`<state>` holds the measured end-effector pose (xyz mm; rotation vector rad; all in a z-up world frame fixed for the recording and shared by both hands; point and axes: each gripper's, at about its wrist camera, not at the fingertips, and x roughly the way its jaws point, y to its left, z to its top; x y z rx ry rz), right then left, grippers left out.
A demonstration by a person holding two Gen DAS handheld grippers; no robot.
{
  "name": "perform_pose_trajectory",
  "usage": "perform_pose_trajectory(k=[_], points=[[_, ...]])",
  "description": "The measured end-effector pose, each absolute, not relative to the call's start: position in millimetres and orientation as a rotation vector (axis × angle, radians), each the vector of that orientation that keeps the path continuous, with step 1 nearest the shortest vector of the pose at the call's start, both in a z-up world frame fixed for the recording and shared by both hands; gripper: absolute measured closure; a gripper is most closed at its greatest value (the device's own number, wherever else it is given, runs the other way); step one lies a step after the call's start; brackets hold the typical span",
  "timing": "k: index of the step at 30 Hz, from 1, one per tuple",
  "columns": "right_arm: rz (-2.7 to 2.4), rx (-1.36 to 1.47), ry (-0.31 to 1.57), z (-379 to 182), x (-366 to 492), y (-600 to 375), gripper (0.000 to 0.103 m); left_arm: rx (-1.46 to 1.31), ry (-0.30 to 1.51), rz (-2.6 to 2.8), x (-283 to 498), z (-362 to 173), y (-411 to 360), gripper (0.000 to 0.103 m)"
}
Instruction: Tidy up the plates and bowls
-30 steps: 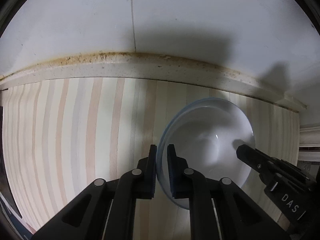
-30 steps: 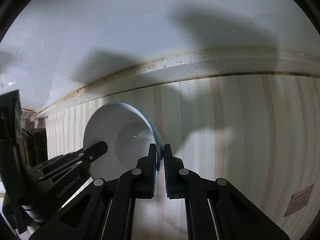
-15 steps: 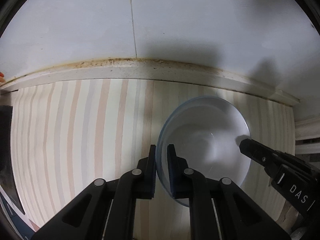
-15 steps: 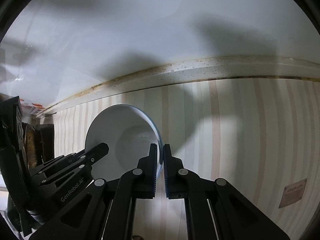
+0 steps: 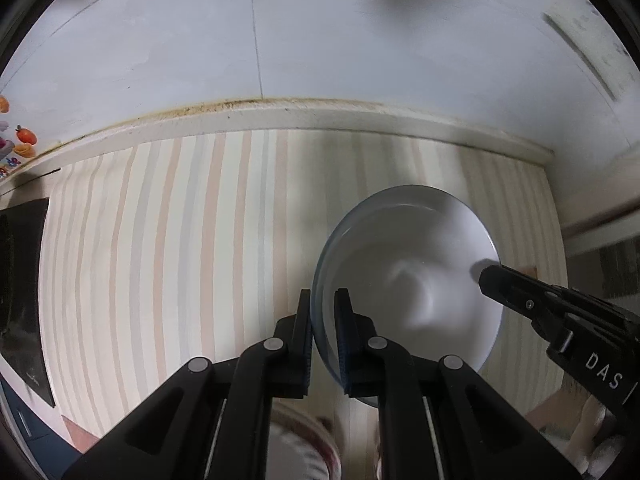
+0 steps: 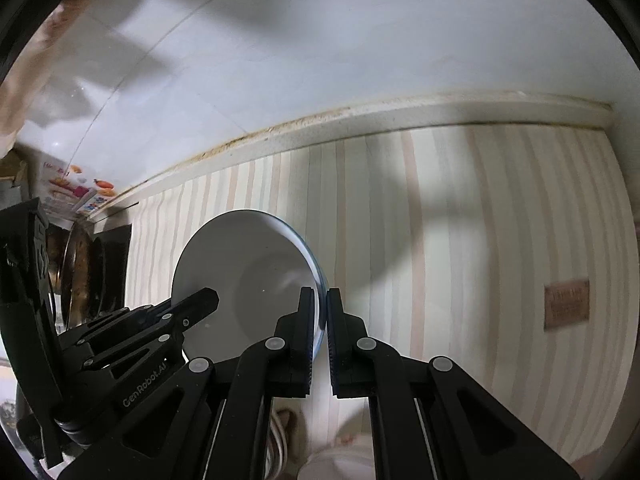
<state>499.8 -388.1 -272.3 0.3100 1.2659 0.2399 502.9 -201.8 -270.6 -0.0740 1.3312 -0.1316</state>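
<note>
A white bowl (image 5: 412, 272) with a thin blue rim hangs above the striped counter, held from both sides. My left gripper (image 5: 322, 300) is shut on its left rim, one pad inside and one outside. My right gripper (image 6: 323, 300) is shut on the opposite rim of the same bowl (image 6: 240, 272). Each wrist view shows the other tool across the bowl: the right gripper (image 5: 492, 276) at the far rim, and the left gripper (image 6: 208, 298) reaching in from the lower left. The bowl looks empty.
The striped counter covering (image 5: 180, 240) runs back to a stained ledge (image 5: 320, 112) under a white tiled wall. A dark hob (image 5: 20, 280) and a pan (image 6: 76, 272) lie at the left. Blurred dishes (image 5: 304, 452) show beneath the grippers. A brown label (image 6: 566, 304) is on the right.
Both grippers have risen with the bowl between them, so the counter looks farther off and more of it shows. Blurred dishes have come into view at the bottom edge.
</note>
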Motion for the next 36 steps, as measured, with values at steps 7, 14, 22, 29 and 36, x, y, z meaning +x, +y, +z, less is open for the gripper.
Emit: perform_pose_trajectory(k=[7, 14, 22, 29, 36], points=[[0.218, 0.312, 1.250, -255, 430, -405, 0.096, -0.058, 1.332, -0.183, 456, -263, -217, 0.095], [0.192, 0.339, 1.258, -261, 372, -422, 0.096, -0.021, 1.357, -0.230, 415, -268, -234, 0.095], [0.170, 0.365, 1.302, -285, 325, -441, 0.096, 0.014, 1.415, -0.269, 388, -287, -250, 0.095], [0.163, 0.385, 1.327, -301, 309, -451, 0.096, 0.070, 1.419, -0.278, 375, -291, -262, 0.095], [0.171, 0.386, 1.338, -303, 303, -456, 0.096, 0.089, 1.443, -0.282, 366, -302, -264, 0.095]])
